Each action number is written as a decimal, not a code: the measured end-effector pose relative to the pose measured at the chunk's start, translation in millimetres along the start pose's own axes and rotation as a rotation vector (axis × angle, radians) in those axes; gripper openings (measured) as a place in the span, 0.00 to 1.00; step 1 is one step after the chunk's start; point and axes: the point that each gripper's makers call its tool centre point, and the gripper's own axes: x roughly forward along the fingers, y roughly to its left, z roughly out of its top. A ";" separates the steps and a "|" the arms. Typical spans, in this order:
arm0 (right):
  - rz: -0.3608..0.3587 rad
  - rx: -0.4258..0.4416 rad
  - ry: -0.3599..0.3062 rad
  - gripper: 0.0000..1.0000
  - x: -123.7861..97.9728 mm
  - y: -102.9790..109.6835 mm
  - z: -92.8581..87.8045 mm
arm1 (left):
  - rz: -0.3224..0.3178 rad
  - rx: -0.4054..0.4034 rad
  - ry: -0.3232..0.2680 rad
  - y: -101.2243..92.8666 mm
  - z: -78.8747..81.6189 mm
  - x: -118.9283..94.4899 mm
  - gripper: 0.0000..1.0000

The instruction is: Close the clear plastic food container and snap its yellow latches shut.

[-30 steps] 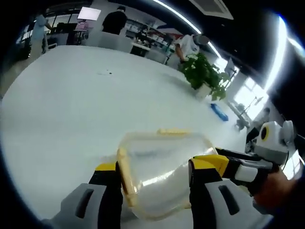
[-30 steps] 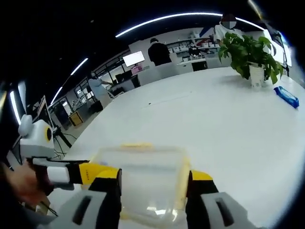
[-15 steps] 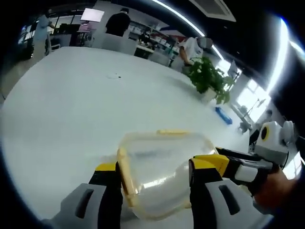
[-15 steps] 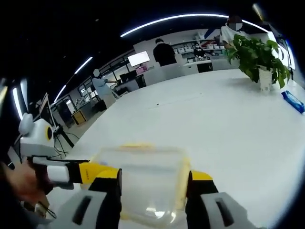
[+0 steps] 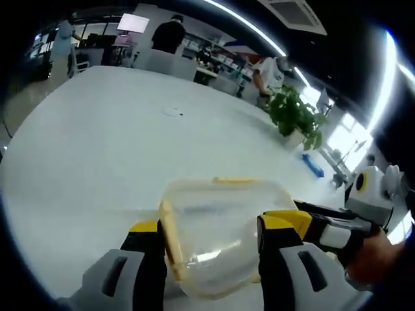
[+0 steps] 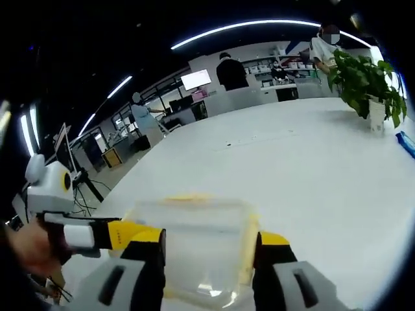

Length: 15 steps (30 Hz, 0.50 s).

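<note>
The clear plastic food container (image 5: 214,233) with its lid on sits between the jaws of my left gripper (image 5: 209,241), which is shut on it. A yellow latch (image 5: 167,234) runs along its left side and another yellow latch (image 5: 237,179) along its far edge. My right gripper (image 5: 319,225) reaches in from the right and grips the container's right side. In the right gripper view the same container (image 6: 194,243) is held between the jaws of my right gripper (image 6: 207,249), with a yellow latch (image 6: 248,246) at its right edge, and my left gripper (image 6: 110,234) holds it from the left.
A large white table (image 5: 117,149) spreads below the container. A potted plant (image 5: 295,113) and a flat blue object (image 5: 313,165) stand toward its far right; the plant (image 6: 366,84) also appears in the right gripper view. People and a monitor (image 6: 196,79) are in the background.
Both views have swung across the room, so the plant and blue object have slid sideways. The container keeps the same place between both pairs of jaws.
</note>
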 end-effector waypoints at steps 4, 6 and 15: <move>0.011 -0.009 -0.002 0.53 13.8 7.4 6.0 | 0.012 -0.006 -0.004 11.7 8.5 0.9 0.56; 0.016 -0.012 -0.006 0.53 20.6 11.5 8.2 | 0.014 -0.004 -0.004 19.1 13.2 1.4 0.56; 0.032 -0.019 -0.009 0.53 46.2 24.4 18.3 | 0.027 -0.008 -0.017 43.7 30.2 4.4 0.57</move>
